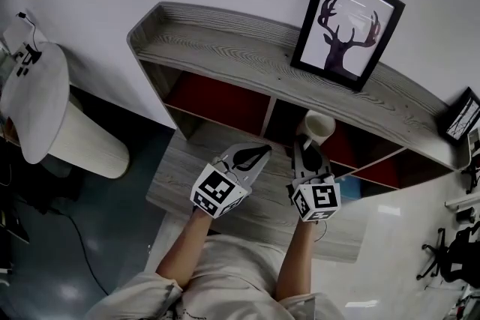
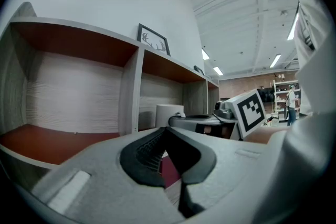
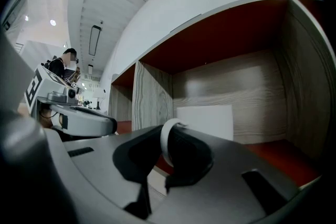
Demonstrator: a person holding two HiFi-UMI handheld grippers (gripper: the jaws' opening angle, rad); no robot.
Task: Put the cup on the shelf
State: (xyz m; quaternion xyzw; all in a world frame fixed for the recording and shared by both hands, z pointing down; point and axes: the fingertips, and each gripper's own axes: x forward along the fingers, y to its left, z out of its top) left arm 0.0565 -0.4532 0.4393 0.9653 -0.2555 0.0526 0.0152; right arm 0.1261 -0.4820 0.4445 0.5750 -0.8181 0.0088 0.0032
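While R gripper (image 3: 167, 132) clamps cup (image 3: 206, 120) by handle, just ahead at shelf (image 1: 225, 49) bay, L gripper (image 2: 167, 131) to its left is clenched, empty.

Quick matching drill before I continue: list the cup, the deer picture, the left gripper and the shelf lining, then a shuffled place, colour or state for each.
Things:
1. cup
2. deer picture
3. left gripper
4. shelf lining

Place, colour or state:
a. red
b. standing on the shelf's top board
c. jaws together, nothing between them
d. handle clamped in the right gripper

Pairs: 1-d, 2-b, 3-c, 4-a
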